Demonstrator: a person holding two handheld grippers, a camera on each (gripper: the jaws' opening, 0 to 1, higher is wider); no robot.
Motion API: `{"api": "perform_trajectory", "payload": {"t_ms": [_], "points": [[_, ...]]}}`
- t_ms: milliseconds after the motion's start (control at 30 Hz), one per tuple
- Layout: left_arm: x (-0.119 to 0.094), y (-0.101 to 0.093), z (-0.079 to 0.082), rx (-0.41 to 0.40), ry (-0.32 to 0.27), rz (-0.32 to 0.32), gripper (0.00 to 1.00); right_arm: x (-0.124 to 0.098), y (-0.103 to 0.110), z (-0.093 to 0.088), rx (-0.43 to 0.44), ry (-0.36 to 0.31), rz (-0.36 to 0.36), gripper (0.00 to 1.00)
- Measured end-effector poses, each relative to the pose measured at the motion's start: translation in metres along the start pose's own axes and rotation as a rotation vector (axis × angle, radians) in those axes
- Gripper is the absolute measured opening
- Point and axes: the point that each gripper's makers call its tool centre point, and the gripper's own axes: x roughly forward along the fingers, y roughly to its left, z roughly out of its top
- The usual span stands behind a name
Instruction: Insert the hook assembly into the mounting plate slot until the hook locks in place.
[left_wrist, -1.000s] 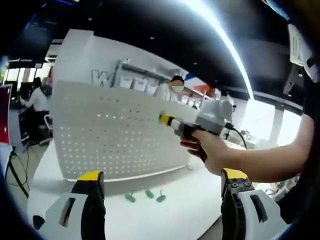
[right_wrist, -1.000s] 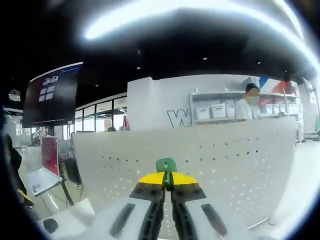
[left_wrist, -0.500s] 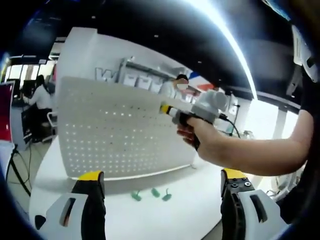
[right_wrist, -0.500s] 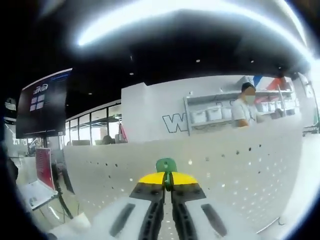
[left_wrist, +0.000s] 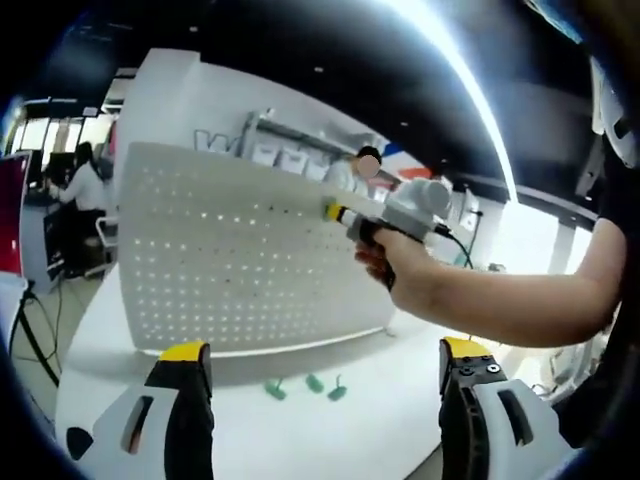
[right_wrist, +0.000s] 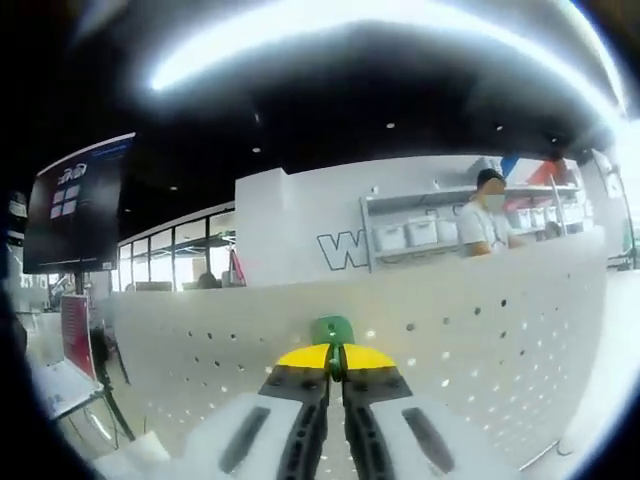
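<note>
A white pegboard mounting plate stands upright on the white table. In the right gripper view my right gripper is shut on a green hook, held right up against the upper rows of holes of the plate. The left gripper view shows that right gripper, held by a person's hand, near the plate's top right. My left gripper is open and holds nothing, its jaws wide apart low over the table. Three green hooks lie on the table at the plate's foot.
A person stands behind the plate by shelves of white bins. Another person sits at the far left. A dark screen hangs at the left. The table's front edge runs close below my left jaws.
The right gripper with the green hook has moved slightly up and closer to the plate's upper holes. My left gripper has stayed open and nearly still.
</note>
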Motion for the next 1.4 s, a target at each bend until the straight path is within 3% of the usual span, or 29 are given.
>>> {"api": "perform_trajectory", "payload": {"t_ms": [633,1000,1100,1167,1400], "points": [[-0.001,0.009,-0.003,-0.006,0.018,0.009,0.94,0.004,-0.001,-0.009,0.002,-0.003,-0.019,0.01],[-0.003,0.010,-0.003,0.006,0.018,0.029,0.97,0.005,0.004,-0.012,-0.003,0.056,0.030,0.08],[-0.006,0.013,-0.003,0.018,0.014,0.059,0.98,0.002,0.007,-0.008,0.008,0.052,0.050,0.13],[-0.008,0.015,-0.004,0.010,0.013,0.067,0.98,0.000,0.010,-0.005,-0.028,0.047,0.068,0.13],[-0.014,0.014,-0.005,0.007,0.010,0.082,0.98,-0.013,0.008,0.009,-0.004,0.028,0.074,0.14]]}}
